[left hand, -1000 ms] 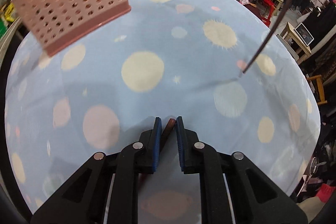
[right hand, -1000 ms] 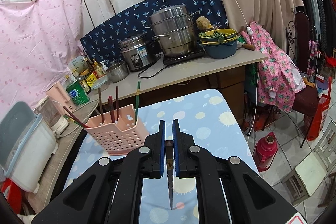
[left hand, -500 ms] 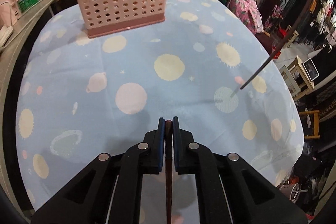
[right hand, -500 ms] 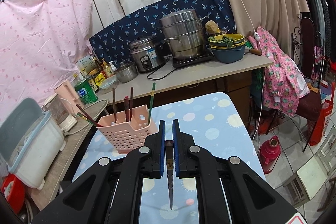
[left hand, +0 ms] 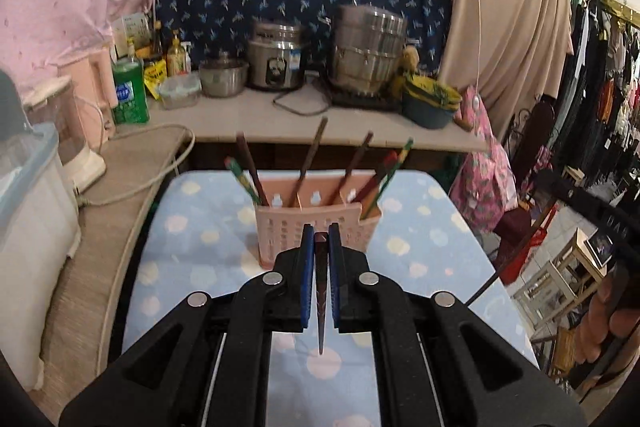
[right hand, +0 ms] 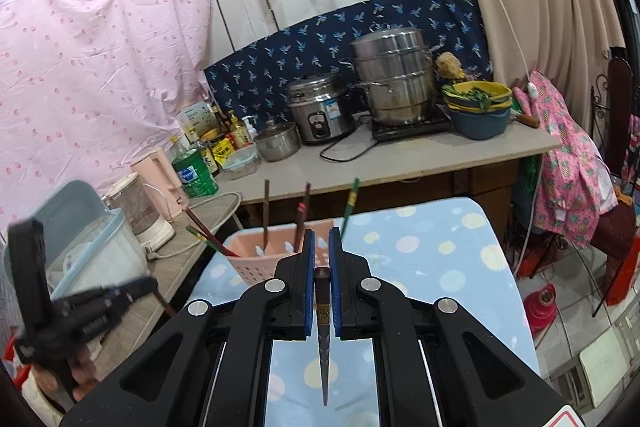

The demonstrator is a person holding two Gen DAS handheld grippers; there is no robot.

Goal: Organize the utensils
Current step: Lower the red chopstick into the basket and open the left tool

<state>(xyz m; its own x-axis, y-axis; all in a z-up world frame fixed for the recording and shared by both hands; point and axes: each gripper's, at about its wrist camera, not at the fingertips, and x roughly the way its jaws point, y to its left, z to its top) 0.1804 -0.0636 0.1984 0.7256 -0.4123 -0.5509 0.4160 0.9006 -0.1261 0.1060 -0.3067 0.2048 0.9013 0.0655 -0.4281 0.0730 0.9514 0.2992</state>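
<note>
Clearly, in the left wrist view, the left gripper (left hand: 321,241) is clamped on a dark brown chopstick (left hand: 321,291); its jaws have just been closing, with that stick between the blue pads (left hand: 307,275). The stick's long axis runs along the line of the fingers: its blunt end sits at the fingertips, facing the counter, and its thin tip points back toward the camera, above the spotted blue tablecloth (left hand: 420,247). Just beyond the fingertips a pink perforated holder (left hand: 280,223) stands upright on the cloth. Several chopsticks (left hand: 310,163) are lodged in it, tips down and handles fanned upward, some leaning left and some right. At the right edge a hand with the other tool is seen, blurred.

In the right wrist view, the right gripper (right hand: 322,247) is clenched on a second dark chopstick (right hand: 323,331) with a gold band. It is held in the same manner: blunt end between the pads near the fingertips, long axis along the fingers, point directed back toward the lens over the tablecloth (right hand: 440,255). The pink holder (right hand: 256,259) is seen ahead and slightly left, partly hidden by the fingers, with sticks (right hand: 265,207) rising out of it. At the lower left the left gripper (right hand: 100,303) is seen blurred, carried in a hand (right hand: 76,375).
</note>
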